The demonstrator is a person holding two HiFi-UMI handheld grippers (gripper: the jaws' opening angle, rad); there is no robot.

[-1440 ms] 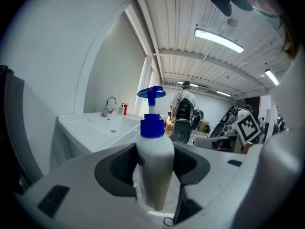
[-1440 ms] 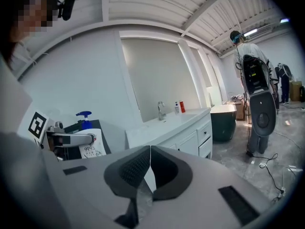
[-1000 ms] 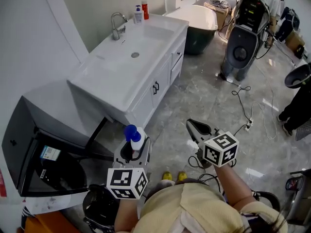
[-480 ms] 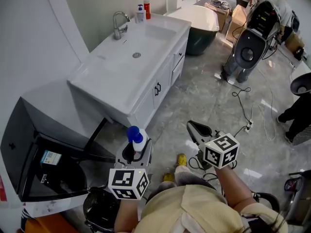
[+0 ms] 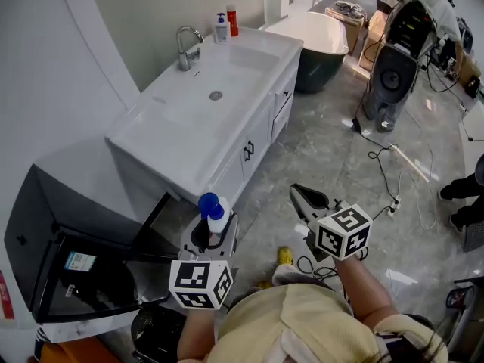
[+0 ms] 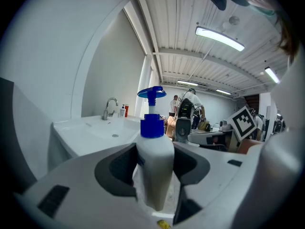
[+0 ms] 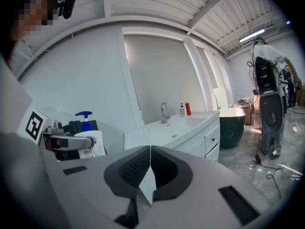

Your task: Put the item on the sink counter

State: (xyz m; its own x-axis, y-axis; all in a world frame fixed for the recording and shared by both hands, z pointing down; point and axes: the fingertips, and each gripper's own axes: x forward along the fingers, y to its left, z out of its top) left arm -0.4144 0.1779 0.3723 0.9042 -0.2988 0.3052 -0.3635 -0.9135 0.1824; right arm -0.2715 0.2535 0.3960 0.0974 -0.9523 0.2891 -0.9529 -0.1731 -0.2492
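The jaws of the left gripper (image 6: 153, 175) were clamped on the lower body of a white plastic pump bottle with a blue pump head (image 6: 155, 147). The bottle was held upright, pump uppermost, probably so that it could be stood straight down on its base. It was carried in the air above the grey marble-patterned floor (image 5: 325, 150), well apart from the white sink worktop (image 5: 170, 131), so the placing was judged not yet done. The jaws of the right gripper (image 7: 148, 168) were shut together with nothing between them. That gripper was held level beside the left one, seemingly kept out of the way as a spare.

The near end of the worktop was seen to be bare. A chrome tap (image 5: 185, 45) stood at its back edge. A small white bottle (image 5: 220, 27) and a small red bottle (image 5: 232, 20) were set at the far back corner. A black box-like cabinet (image 5: 68, 255) stood on the floor against the near end of the worktop, just left of the held bottle, and would have to be cleared. A dark green bathtub (image 5: 318, 40) lay beyond the far end. Cables (image 5: 386, 157) trailed over the floor to the right.
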